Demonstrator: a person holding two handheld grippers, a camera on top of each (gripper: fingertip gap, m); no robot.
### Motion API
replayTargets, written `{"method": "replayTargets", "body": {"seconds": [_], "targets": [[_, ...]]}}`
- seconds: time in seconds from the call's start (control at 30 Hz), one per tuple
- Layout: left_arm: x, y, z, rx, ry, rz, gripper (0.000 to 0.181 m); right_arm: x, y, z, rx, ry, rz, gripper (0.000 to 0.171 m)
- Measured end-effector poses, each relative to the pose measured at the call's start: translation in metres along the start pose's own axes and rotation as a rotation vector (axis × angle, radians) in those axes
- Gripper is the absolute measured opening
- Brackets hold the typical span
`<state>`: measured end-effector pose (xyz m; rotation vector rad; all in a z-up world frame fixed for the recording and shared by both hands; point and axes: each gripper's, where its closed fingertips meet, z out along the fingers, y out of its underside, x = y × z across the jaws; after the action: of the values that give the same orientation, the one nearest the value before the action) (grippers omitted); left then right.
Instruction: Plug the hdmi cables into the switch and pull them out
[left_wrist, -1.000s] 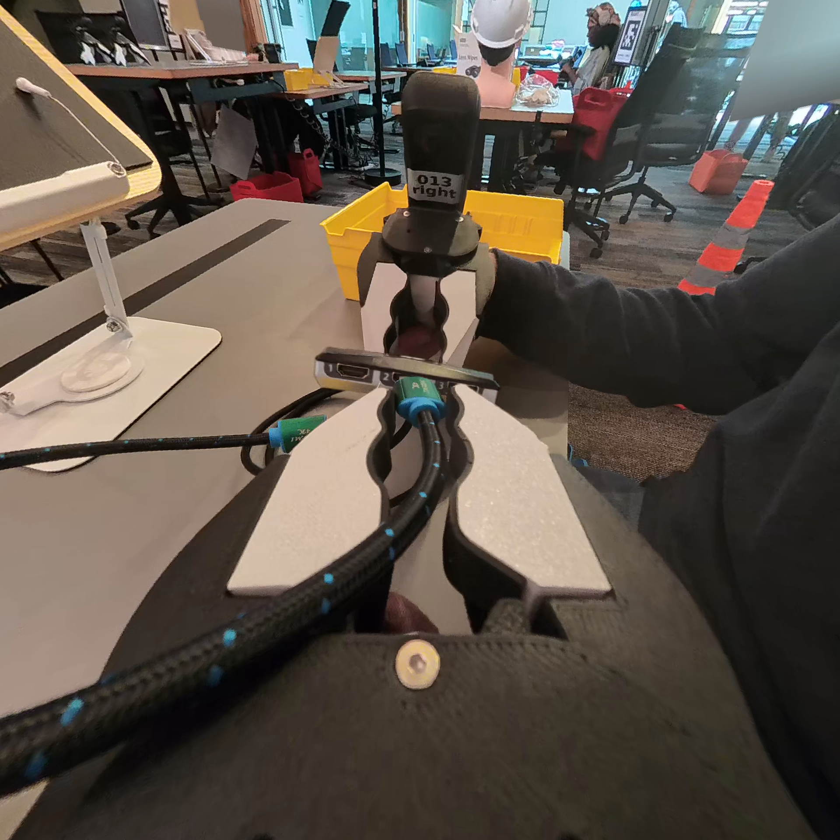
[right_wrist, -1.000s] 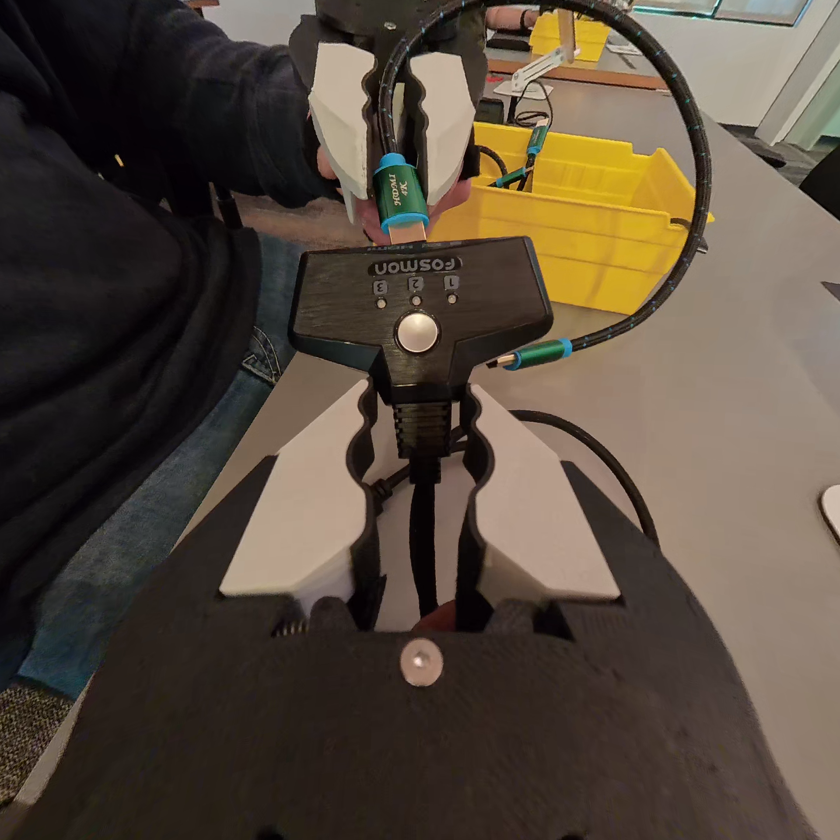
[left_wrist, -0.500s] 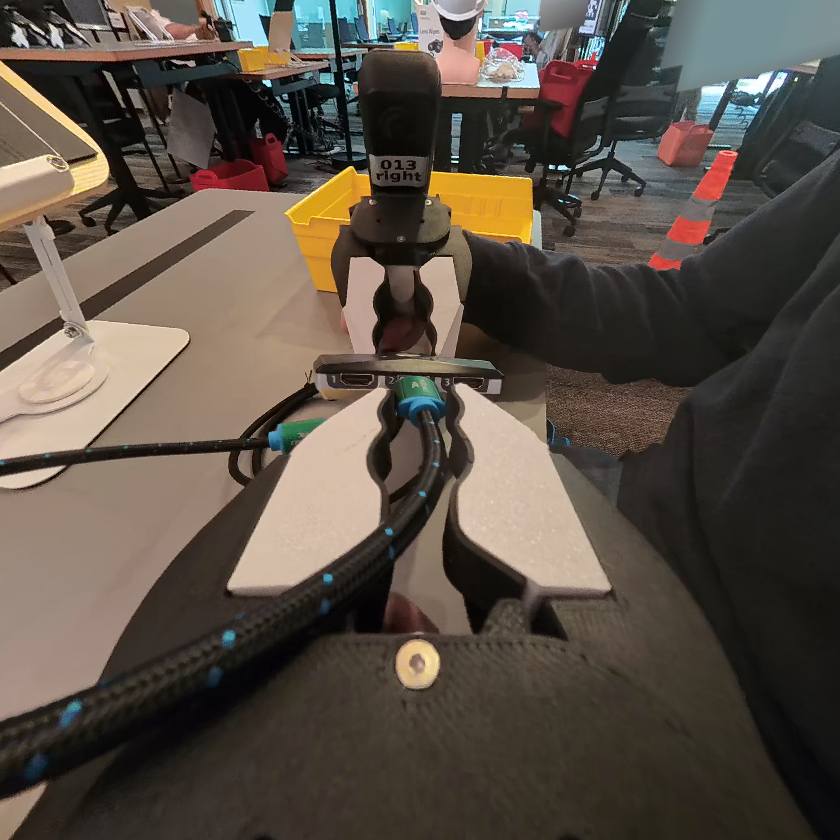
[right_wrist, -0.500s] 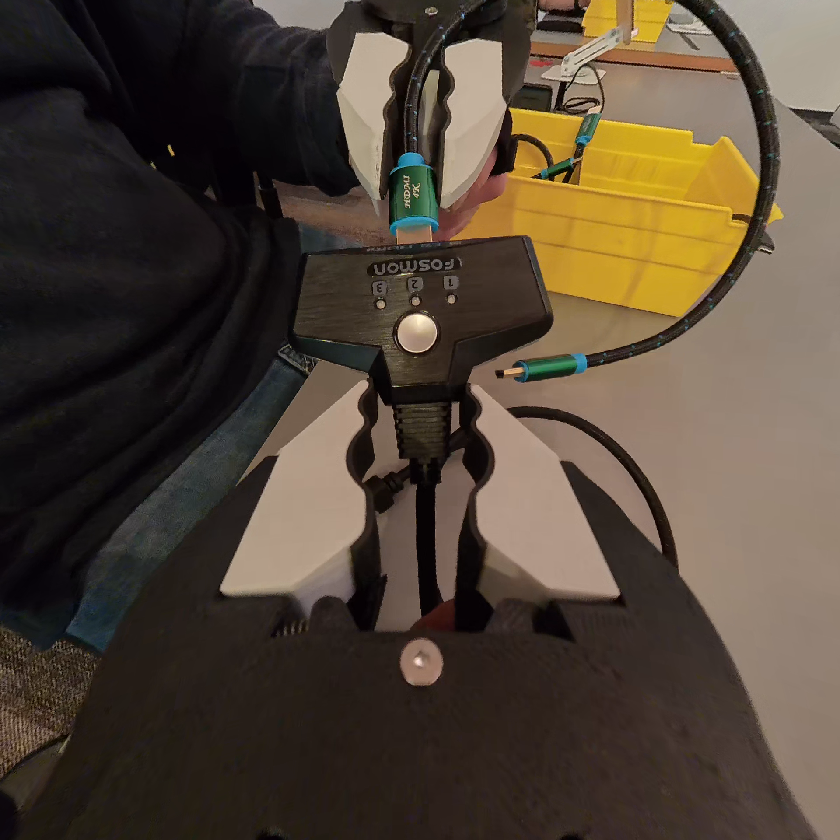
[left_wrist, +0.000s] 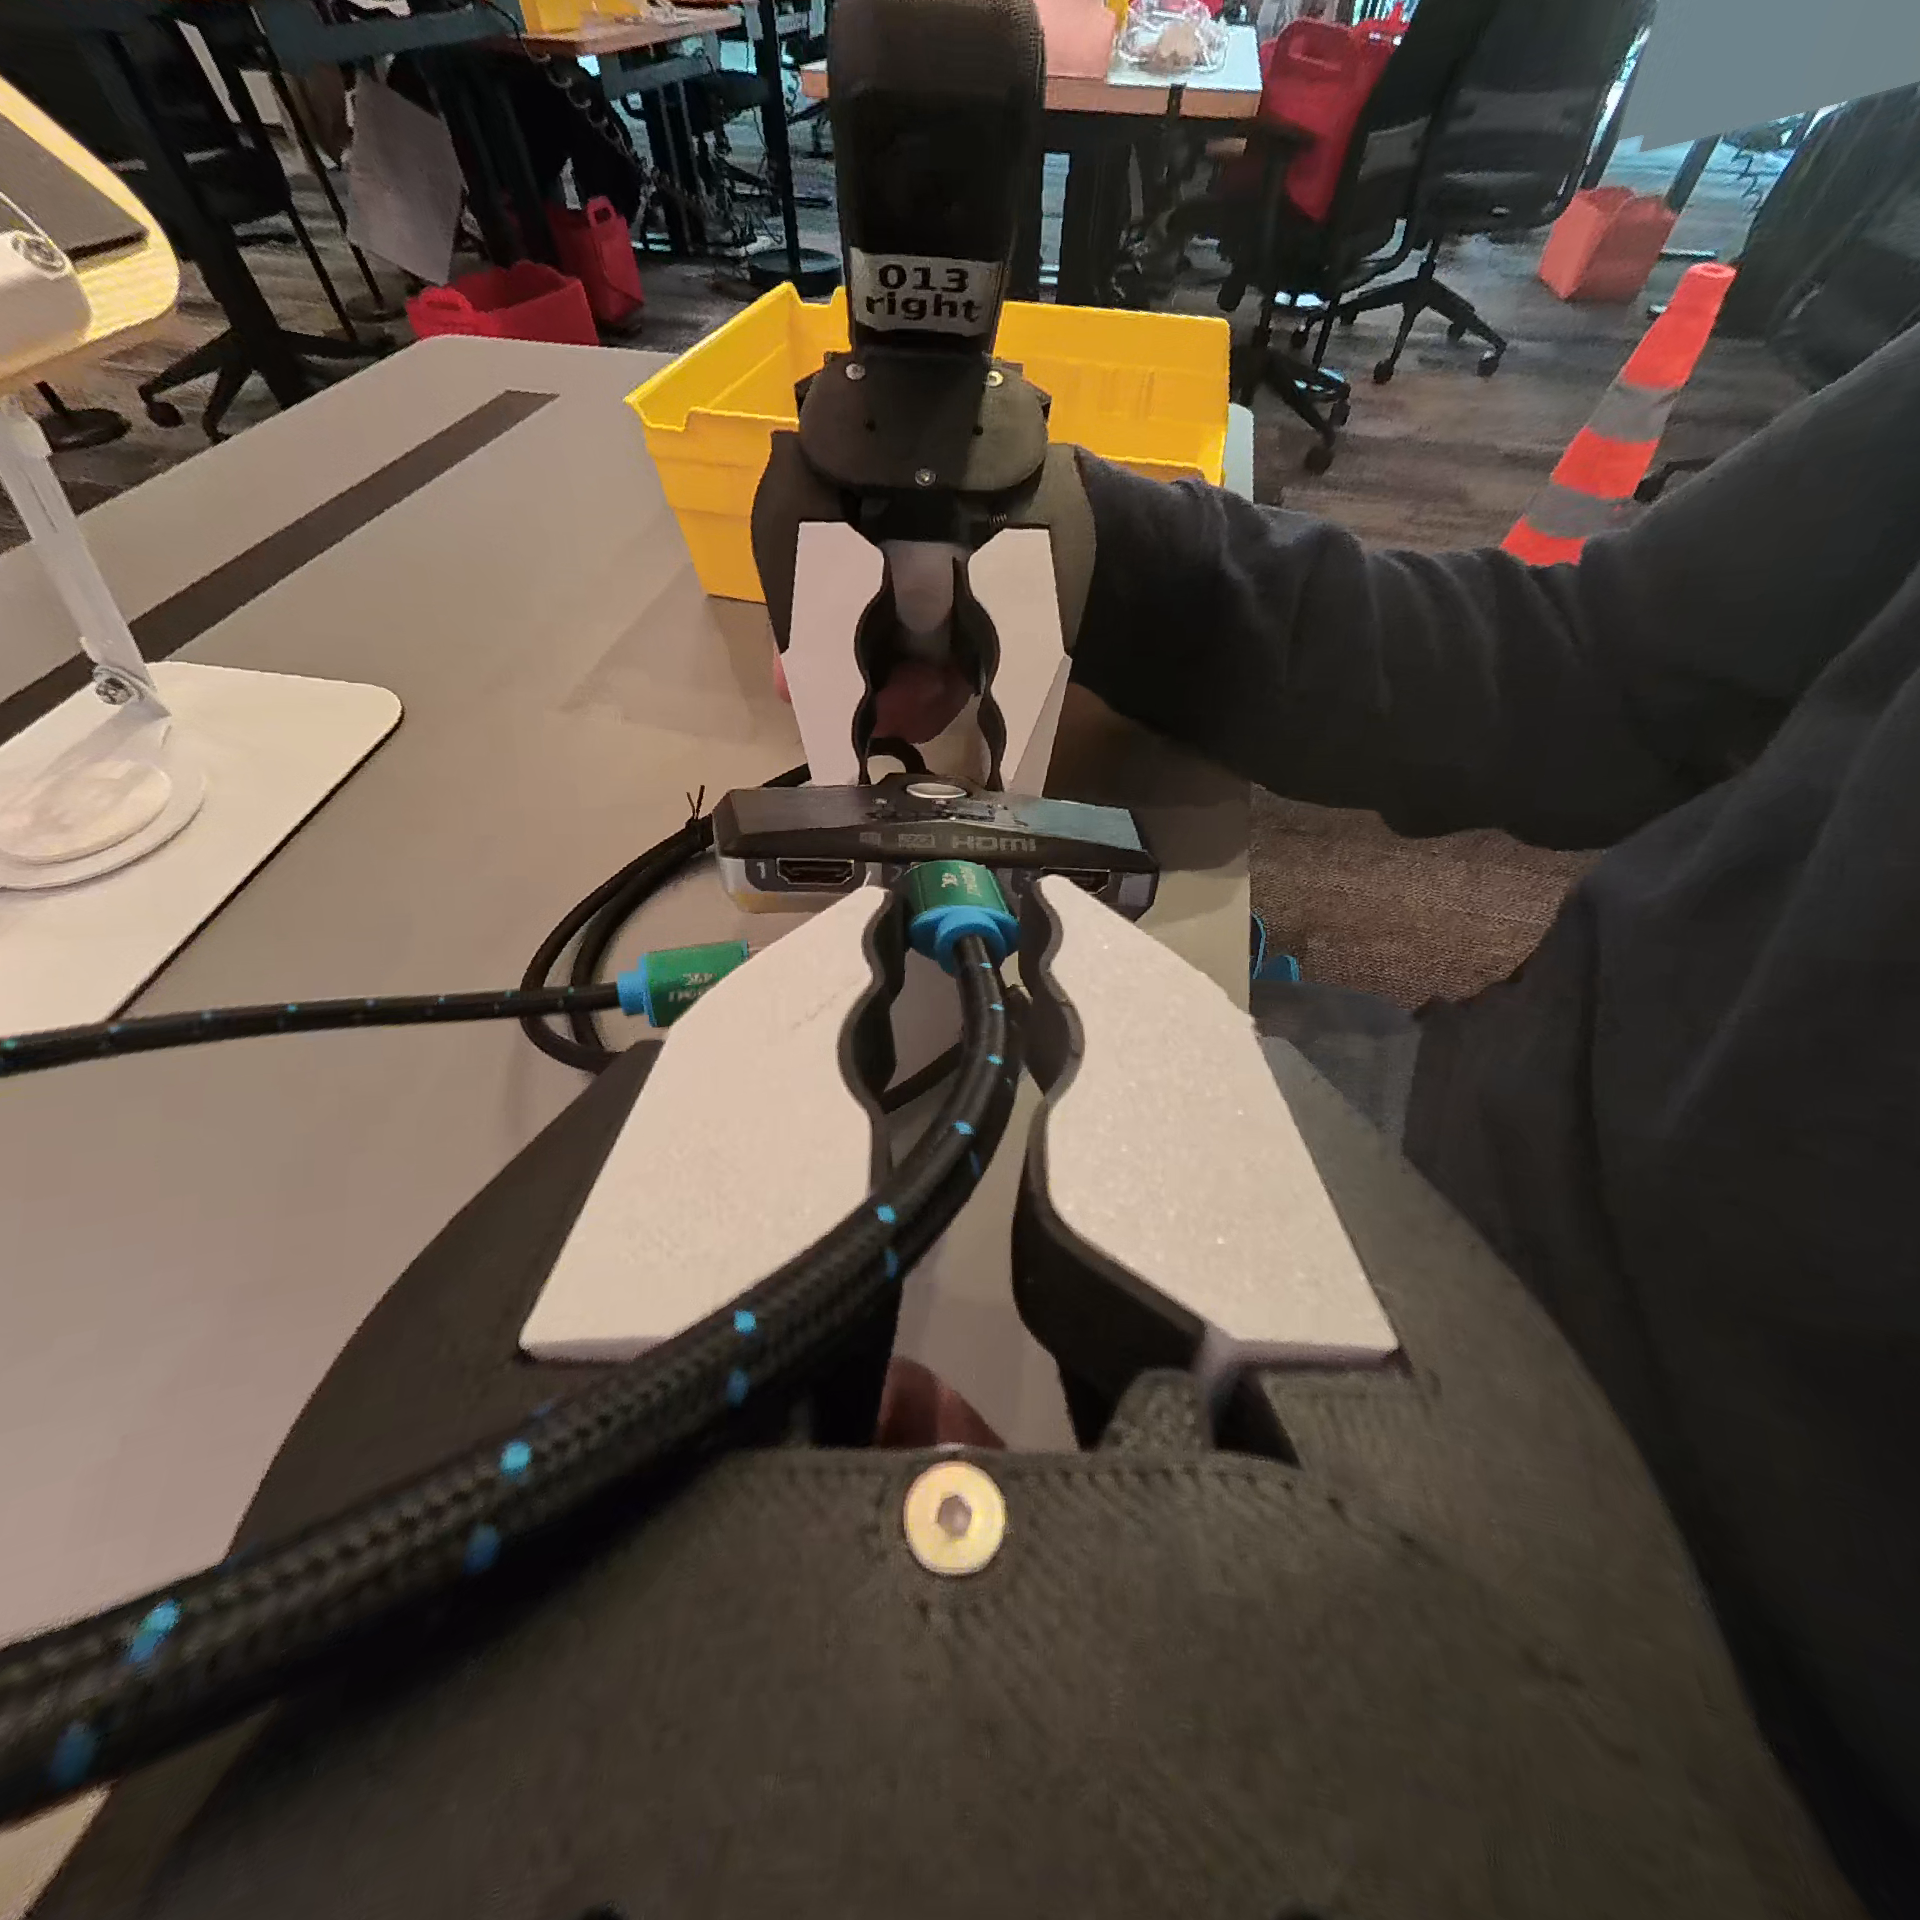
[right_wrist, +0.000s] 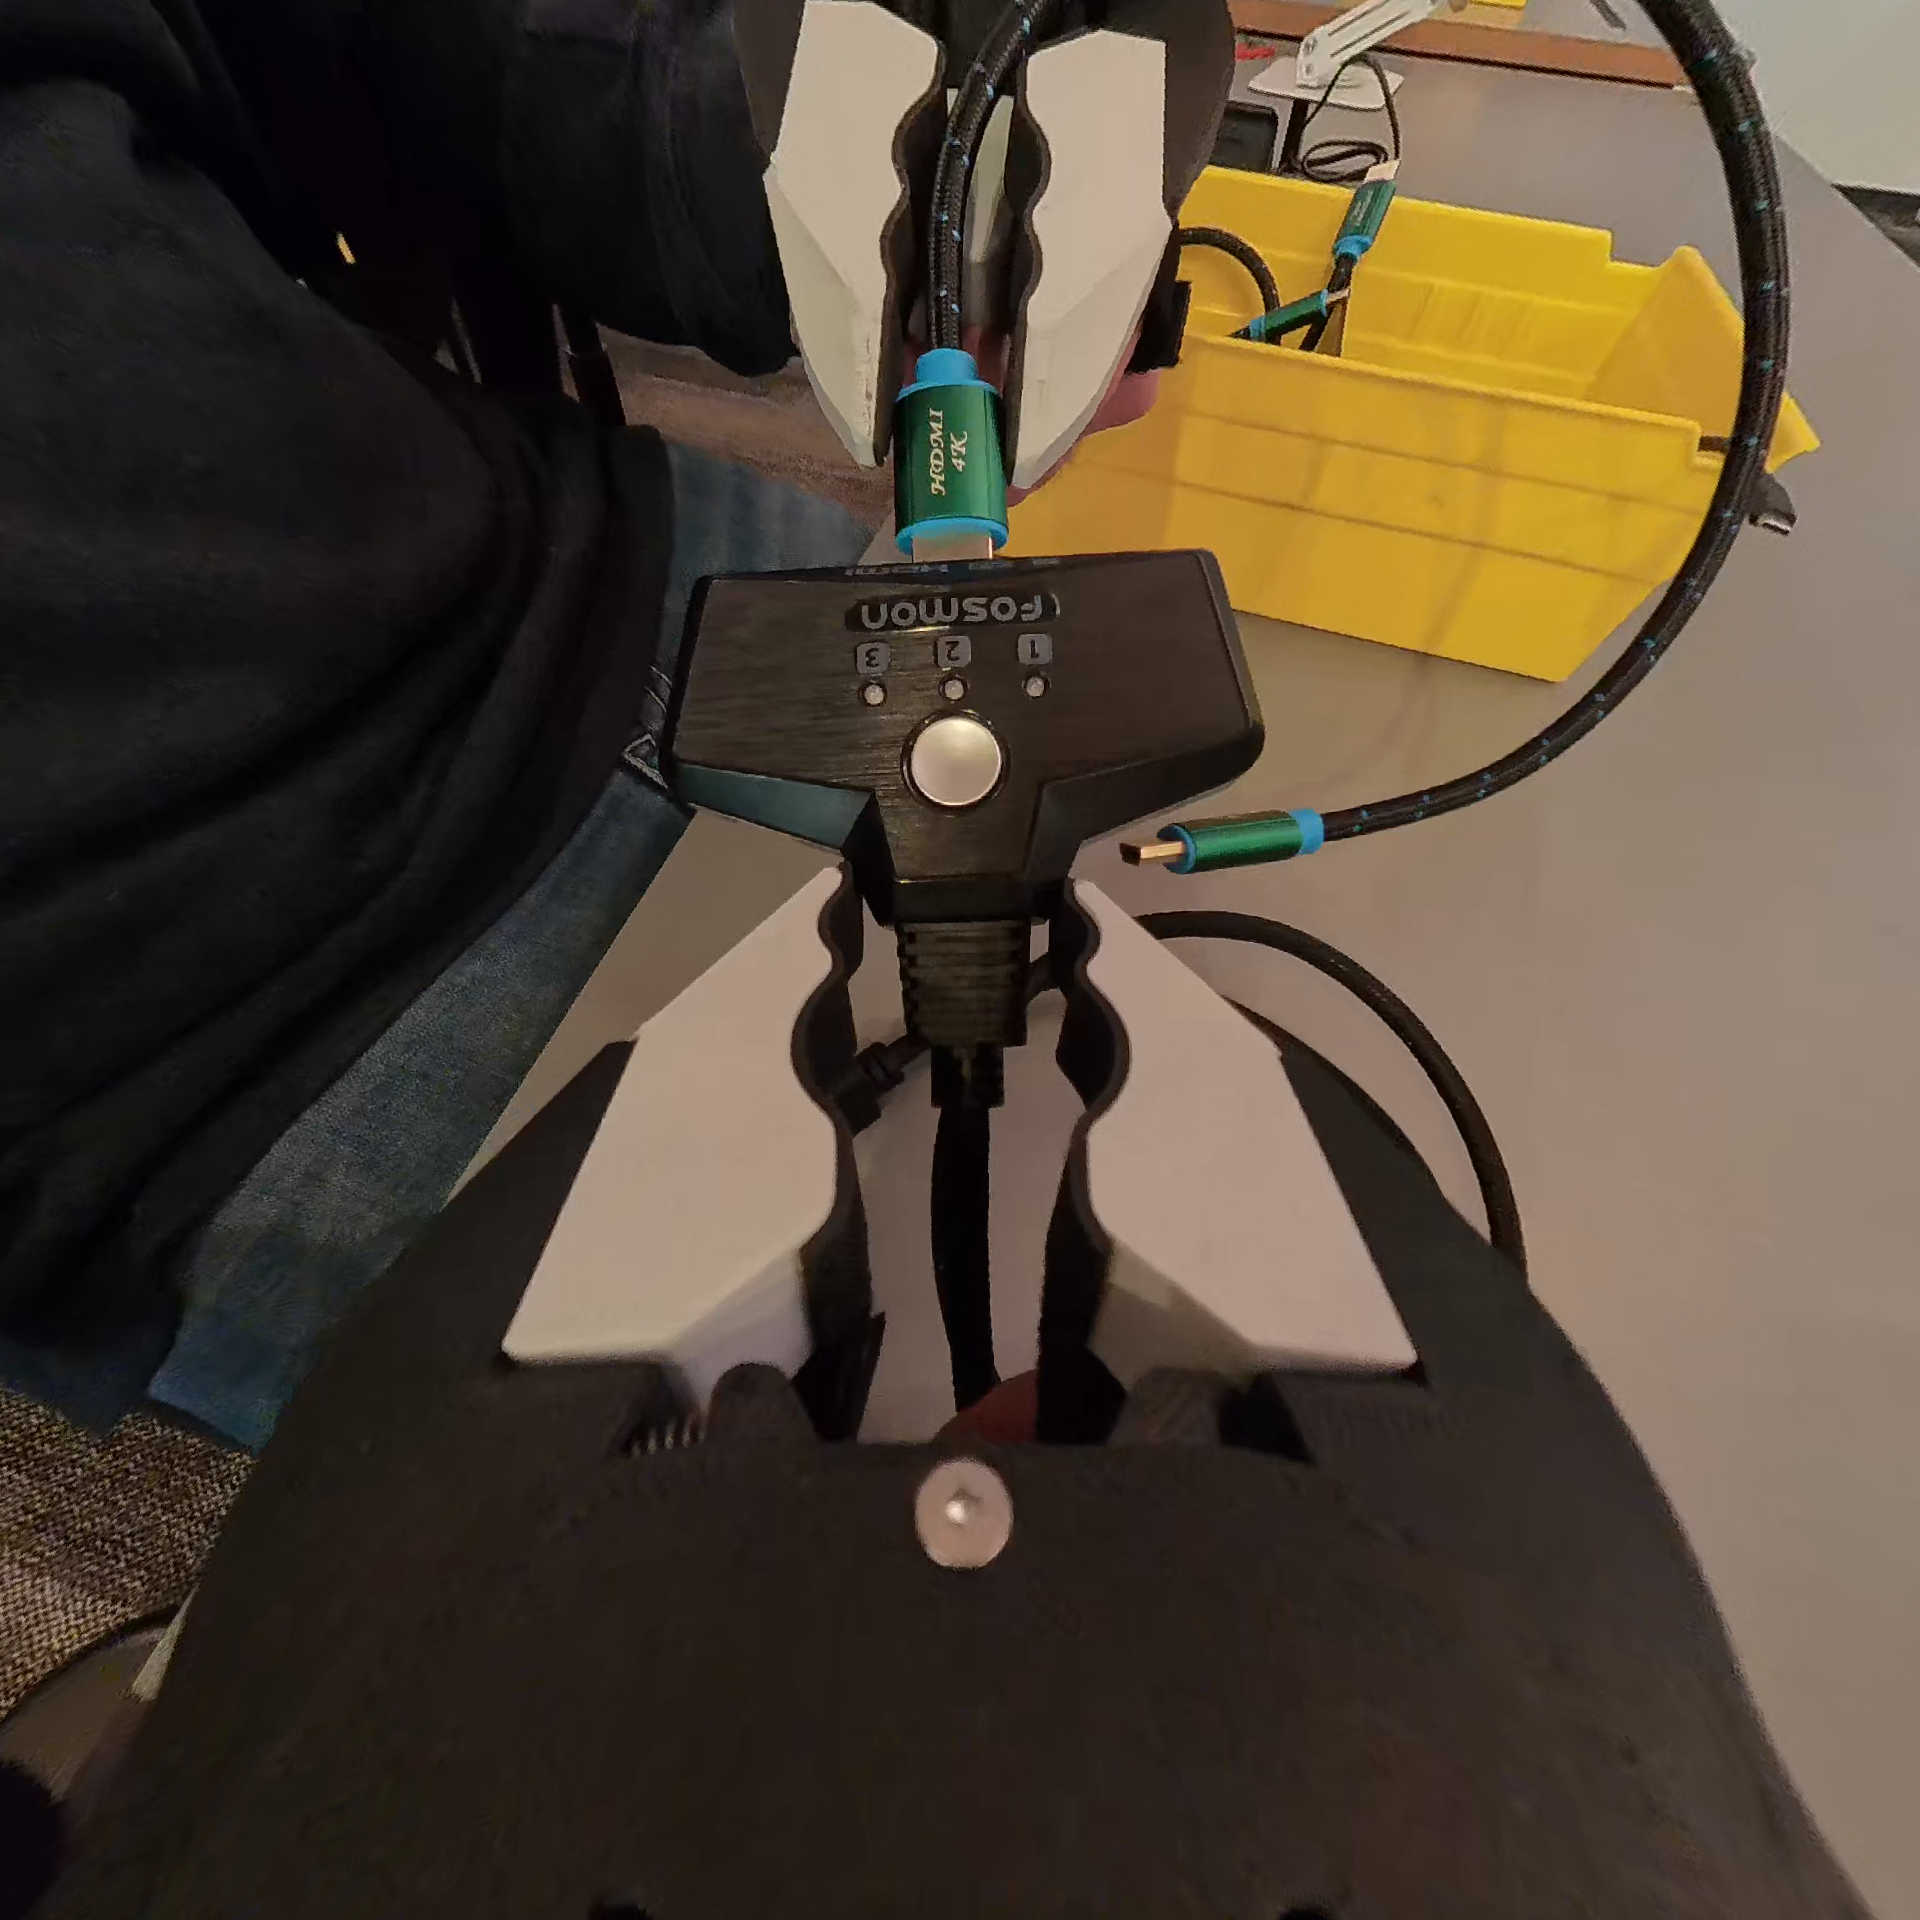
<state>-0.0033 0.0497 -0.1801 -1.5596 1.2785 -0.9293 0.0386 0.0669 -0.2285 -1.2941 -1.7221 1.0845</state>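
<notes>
Since a second ago, you have pushed the green plug (left_wrist: 951, 896) closer to the switch (right_wrist: 961, 691); its metal tip now meets the middle port, so seating looks begun, not finished. Nearest the switch, your left tongs (left_wrist: 961, 935) are clenched narrowly on the braided cable (left_wrist: 940, 1122) just behind that plug. On the far side, your right tongs (right_wrist: 961, 914) are clamped on the switch's ribbed neck, holding it above the counter (left_wrist: 343, 1195). A spare plug (right_wrist: 1236, 840) lies beside the switch, and a yellow bin (right_wrist: 1455, 499) sits beyond.
</notes>
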Motion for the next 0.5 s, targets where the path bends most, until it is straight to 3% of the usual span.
{"method": "replayTargets", "body": {"seconds": [0.5], "targets": [[0.0020,0.0076,0.0032,-0.014,-0.006,0.015,0.021,-0.0017,0.0045,0.0053,-0.034,-0.006,-0.014,0.034]]}}
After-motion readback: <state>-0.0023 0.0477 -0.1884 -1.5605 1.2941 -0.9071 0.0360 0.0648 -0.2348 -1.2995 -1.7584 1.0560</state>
